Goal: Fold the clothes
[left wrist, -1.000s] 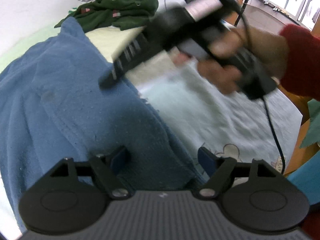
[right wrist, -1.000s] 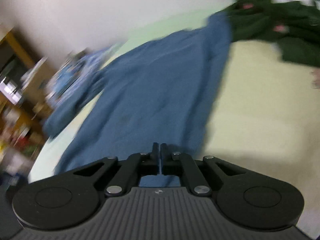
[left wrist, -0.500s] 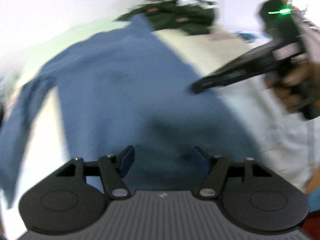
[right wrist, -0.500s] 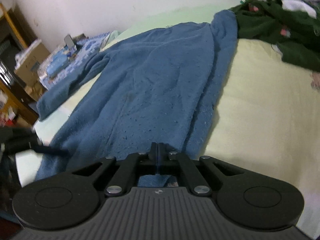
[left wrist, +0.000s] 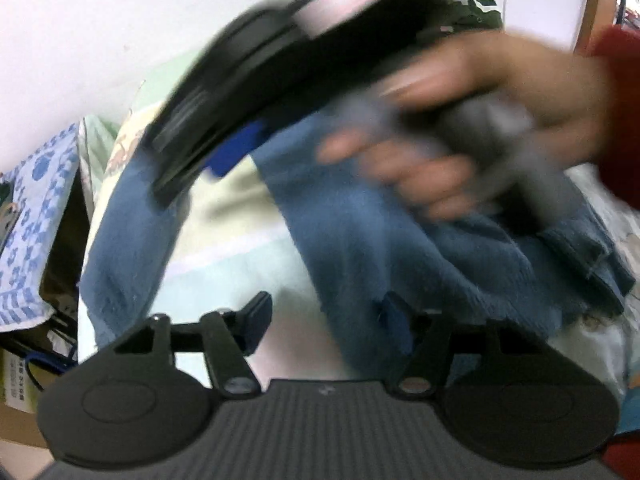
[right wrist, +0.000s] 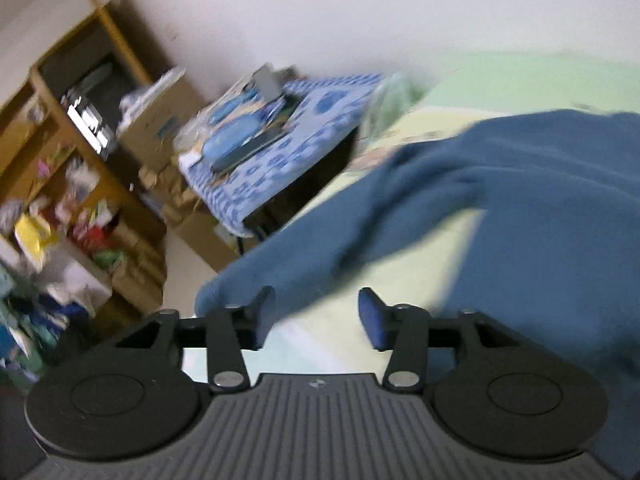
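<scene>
Left gripper (left wrist: 326,320): black body, ribbed grey housing, two round black discs, two silver screws at the linkage pivots, blue pads on the fingers (left wrist: 259,316). Right gripper (right wrist: 316,316): identical build, with blue pads on black fingers (right wrist: 370,318). The person's hand (left wrist: 460,136) emerges from a red sleeve (left wrist: 624,112).

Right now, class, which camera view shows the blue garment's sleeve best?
The right wrist view: the sleeve stretches unobstructed across the frame toward the open right hand-held gripper. In the left wrist view it is partly hidden behind that blurred gripper.
</scene>
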A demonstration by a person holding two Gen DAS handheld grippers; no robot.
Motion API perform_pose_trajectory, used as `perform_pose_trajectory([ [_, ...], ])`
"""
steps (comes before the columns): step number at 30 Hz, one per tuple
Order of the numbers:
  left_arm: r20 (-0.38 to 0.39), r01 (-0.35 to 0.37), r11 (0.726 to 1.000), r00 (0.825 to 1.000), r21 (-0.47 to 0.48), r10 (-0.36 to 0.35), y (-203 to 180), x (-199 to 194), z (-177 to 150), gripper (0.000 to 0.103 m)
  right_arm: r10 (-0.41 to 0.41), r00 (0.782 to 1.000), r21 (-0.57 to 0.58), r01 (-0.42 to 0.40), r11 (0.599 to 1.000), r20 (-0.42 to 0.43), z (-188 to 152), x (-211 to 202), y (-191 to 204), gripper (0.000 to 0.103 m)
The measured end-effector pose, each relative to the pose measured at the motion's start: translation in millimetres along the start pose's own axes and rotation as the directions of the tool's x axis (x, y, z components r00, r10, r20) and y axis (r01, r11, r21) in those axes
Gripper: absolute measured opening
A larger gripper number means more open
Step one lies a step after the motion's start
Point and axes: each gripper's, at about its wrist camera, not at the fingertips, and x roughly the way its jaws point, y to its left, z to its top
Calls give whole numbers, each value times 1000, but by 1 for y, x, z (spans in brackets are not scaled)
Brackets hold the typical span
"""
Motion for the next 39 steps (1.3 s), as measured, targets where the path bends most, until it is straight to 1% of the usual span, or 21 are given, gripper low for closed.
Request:
perform_pose_trajectory([
  [2, 2, -1, 1000, 1000, 6, 1, 5, -2, -4, 76, -34, 999, -4, 34, 999, -19, 3, 26, 6, 51],
  [4, -3, 3, 1000, 1000, -8, -3, 12, -3, -10, 78, 3, 999, 59, 0, 998, -47, 0, 37, 3, 43],
  [5, -7, 8, 1000, 1000, -17, -8, 16, -2, -12, 78, 22, 998, 89, -16, 996, -57, -1, 42, 1, 28],
  [6, -12, 10, 1000, 1000, -24, -10, 20, -1, -13, 77, 42, 999, 103, -38, 994, -35, 1, 36, 0, 16],
  [8, -22, 17, 999, 1000, -44, -18, 27, 1, -15, 77, 81, 997, 129, -81, 988, 10, 3, 23, -2, 13],
  [9, -28, 23, 998, 999, -57, -25, 30, 2, -14, 77, 97, 995, 139, -101, 985, 35, 5, 16, -2, 7],
  [10, -31, 34, 997, 999, -73, -36, 33, 3, -13, 77, 84, 994, 124, -93, 988, 71, 9, 4, -1, 0],
  [15, -30, 53, 993, 998, -102, -57, 38, 9, -6, 76, -37, 983, 88, 21, 996, 180, 23, -51, -19, 0],
  [16, -30, 55, 993, 998, -105, -58, 37, 10, -5, 76, -45, 986, 93, 30, 995, 161, 22, -50, -22, 1],
  [19, -36, 51, 989, 998, -137, -56, 41, 14, -5, 76, -68, 992, 105, 58, 993, 102, 17, -48, -32, 13],
  [20, -36, 35, 989, 999, -146, -41, 43, 14, -5, 75, -74, 994, 106, 65, 992, 82, 15, -46, -35, 23],
  [21, -36, 20, 988, 999, -155, -25, 44, 13, -6, 73, -63, 996, 83, 58, 995, 65, 10, -35, -31, 40],
  [23, -35, -13, 983, 999, -185, 6, 52, 11, -7, 66, -41, 999, 42, 40, 998, 30, -1, -13, -23, 52],
  [25, -39, -66, 965, 998, -252, 58, 72, 9, -10, 65, 12, 1000, 88, -13, 996, 11, -7, 11, -22, 52],
  [28, -82, -151, 937, 988, -314, 132, 98, 6, -19, 55, 80, 997, 125, -81, 989, 14, -14, 34, -13, 52],
  [29, -94, -167, 931, 985, -324, 144, 105, 5, -22, 55, 92, 996, 111, -92, 990, 3, -15, 36, -8, 47],
  [30, -103, -184, 928, 982, -325, 159, 108, 1, -27, 55, 104, 995, 96, -103, 990, -8, -15, 39, -3, 36],
  [31, -111, -201, 924, 978, -325, 174, 111, -2, -31, 56, 115, 993, 83, -113, 990, -17, -16, 41, 2, 3],
  [33, -105, -198, 922, 979, -332, 173, 113, -6, -33, 58, 115, 993, 85, -115, 990, 1, -14, 32, 1, 4],
  [35, -89, -187, 921, 982, -343, 166, 112, -10, -33, 64, 147, 987, 140, -155, 978, 67, -9, 9, -12, 4],
  [39, -66, -161, 928, 987, -336, 148, 104, -6, -25, 66, 13, 996, 130, -24, 991, 88, -7, -23, -34, 4],
])
